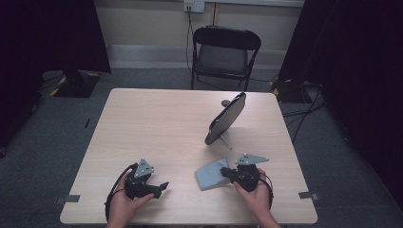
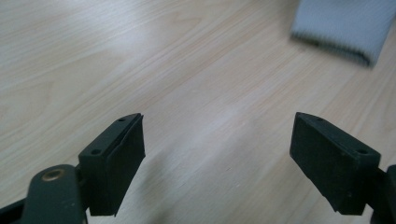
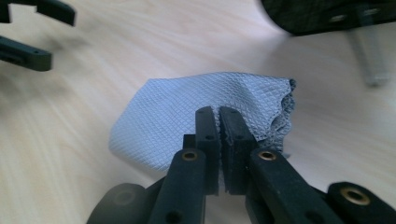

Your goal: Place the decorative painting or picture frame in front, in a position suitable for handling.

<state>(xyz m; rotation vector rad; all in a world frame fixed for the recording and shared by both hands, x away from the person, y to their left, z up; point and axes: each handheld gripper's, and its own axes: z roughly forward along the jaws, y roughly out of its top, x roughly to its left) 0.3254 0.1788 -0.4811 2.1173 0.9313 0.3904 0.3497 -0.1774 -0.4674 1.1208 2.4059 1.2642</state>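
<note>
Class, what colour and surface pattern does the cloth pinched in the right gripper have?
The cloth is pale grey-blue with a fine diamond grid, clearest in the right gripper view.

The left hand [image 1: 124,202] comes in from the bottom edge and holds the left gripper [image 1: 159,188] low over the table, jaws pointing to the right and standing wide apart with nothing between them; its cable loops back along the wrist. The right hand [image 1: 256,194] grips the right gripper [image 1: 225,173] from behind, jaws pointing left toward the other gripper. Those jaws are pressed together, pinching the cloth [image 3: 187,112]; the grey plate sits level on top
</note>
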